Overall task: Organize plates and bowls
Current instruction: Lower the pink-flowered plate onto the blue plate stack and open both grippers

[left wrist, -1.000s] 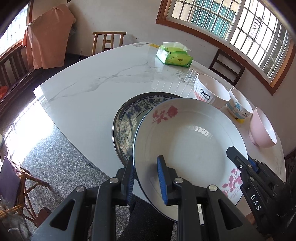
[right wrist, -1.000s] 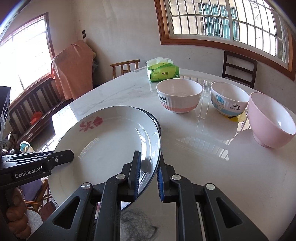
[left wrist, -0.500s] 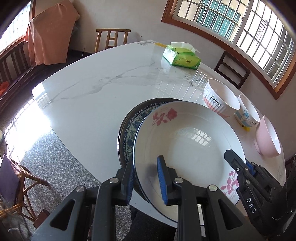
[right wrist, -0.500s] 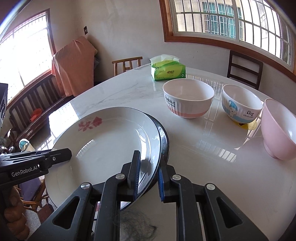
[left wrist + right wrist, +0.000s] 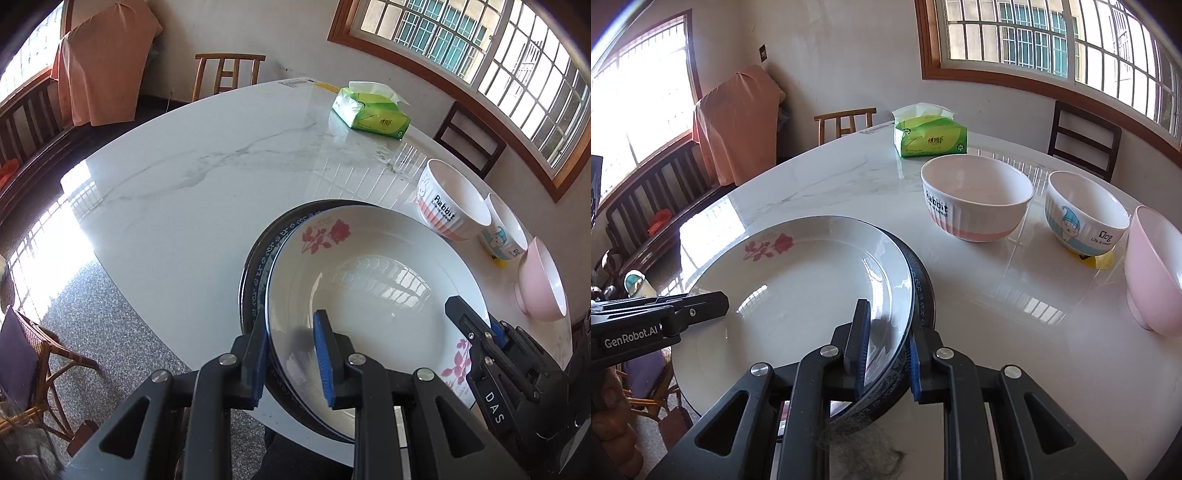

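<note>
A white plate with red flowers (image 5: 373,280) (image 5: 798,295) lies on a dark blue-patterned plate (image 5: 255,277) (image 5: 923,295) at the near table edge. My left gripper (image 5: 290,354) straddles the plates' near-left rim, jaws partly apart around both rims. My right gripper (image 5: 884,354) straddles the near-right rim the same way. Each gripper shows in the other's view. Three bowls stand to the right: a white "Rabbit" bowl (image 5: 975,195) (image 5: 450,199), a white "Dog" bowl (image 5: 1086,218) (image 5: 504,229), and a pink bowl (image 5: 1152,269) (image 5: 541,280).
A green tissue pack (image 5: 369,114) (image 5: 929,136) lies at the far side of the white marble table (image 5: 192,184). Wooden chairs (image 5: 846,122) stand around the table. A bench and orange cloth (image 5: 735,125) are by the left wall.
The white plate has come down onto the blue-patterned plate and moved further over it. Both grippers' jaws have widened and now span both rims.
</note>
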`<action>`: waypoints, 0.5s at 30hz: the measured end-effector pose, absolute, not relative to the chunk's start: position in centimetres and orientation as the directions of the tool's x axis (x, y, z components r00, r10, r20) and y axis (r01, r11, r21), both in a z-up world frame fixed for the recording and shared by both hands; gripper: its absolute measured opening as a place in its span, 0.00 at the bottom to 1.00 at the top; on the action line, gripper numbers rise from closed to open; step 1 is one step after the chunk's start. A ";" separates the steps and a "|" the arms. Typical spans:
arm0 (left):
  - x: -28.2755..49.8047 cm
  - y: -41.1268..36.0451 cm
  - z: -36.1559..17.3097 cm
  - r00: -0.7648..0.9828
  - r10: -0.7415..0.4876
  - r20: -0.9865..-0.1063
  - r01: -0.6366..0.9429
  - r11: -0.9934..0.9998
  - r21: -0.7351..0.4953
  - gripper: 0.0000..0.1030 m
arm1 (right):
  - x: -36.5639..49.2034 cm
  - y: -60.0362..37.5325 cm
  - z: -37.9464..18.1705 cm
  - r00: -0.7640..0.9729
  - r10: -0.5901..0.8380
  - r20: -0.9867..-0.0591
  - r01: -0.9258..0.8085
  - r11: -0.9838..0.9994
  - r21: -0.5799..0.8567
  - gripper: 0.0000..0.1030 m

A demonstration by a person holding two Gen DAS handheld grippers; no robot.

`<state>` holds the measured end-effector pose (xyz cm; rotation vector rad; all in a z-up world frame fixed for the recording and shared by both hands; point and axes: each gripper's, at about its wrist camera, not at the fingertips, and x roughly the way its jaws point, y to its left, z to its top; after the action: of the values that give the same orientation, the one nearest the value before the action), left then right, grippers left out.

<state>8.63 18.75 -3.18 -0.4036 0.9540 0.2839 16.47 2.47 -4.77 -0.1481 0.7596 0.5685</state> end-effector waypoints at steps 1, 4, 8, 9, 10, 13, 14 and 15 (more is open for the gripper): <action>8.7 18.8 -3.3 0.548 0.056 -0.834 -0.407 0.890 -0.207 0.23 | 16.5 2.5 -4.9 0.584 0.431 -0.688 -0.537 0.840 0.071 0.16; 8.8 18.8 -3.4 0.548 0.053 -0.835 -0.404 0.891 -0.209 0.23 | 16.5 2.7 -5.1 0.584 0.427 -0.690 -0.536 0.841 0.067 0.16; 9.0 19.1 -3.4 0.551 0.052 -0.833 -0.405 0.889 -0.212 0.23 | 16.8 2.9 -5.4 0.583 0.421 -0.695 -0.533 0.844 0.065 0.16; 9.0 19.1 -3.4 0.551 0.053 -0.833 -0.405 0.890 -0.211 0.23 | 16.9 2.9 -5.4 0.583 0.422 -0.695 -0.532 0.844 0.066 0.16; 9.0 19.1 -3.4 0.552 0.054 -0.832 -0.404 0.890 -0.211 0.23 | 17.0 3.0 -5.4 0.584 0.421 -0.694 -0.533 0.844 0.063 0.16; 9.0 19.2 -3.4 0.554 0.053 -0.831 -0.405 0.889 -0.213 0.23 | 17.1 3.1 -5.4 0.586 0.420 -0.693 -0.533 0.844 0.060 0.17; 9.1 19.2 -3.4 0.555 0.053 -0.830 -0.406 0.888 -0.215 0.23 | 17.1 3.1 -5.4 0.587 0.419 -0.692 -0.533 0.844 0.059 0.17; 9.1 19.3 -3.4 0.556 0.051 -0.829 -0.405 0.888 -0.217 0.23 | 17.2 3.2 -5.4 0.589 0.418 -0.691 -0.532 0.845 0.058 0.17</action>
<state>9.09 19.32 -3.42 -0.4112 0.9485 0.2783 17.18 3.17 -5.45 -0.1612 0.7606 0.5561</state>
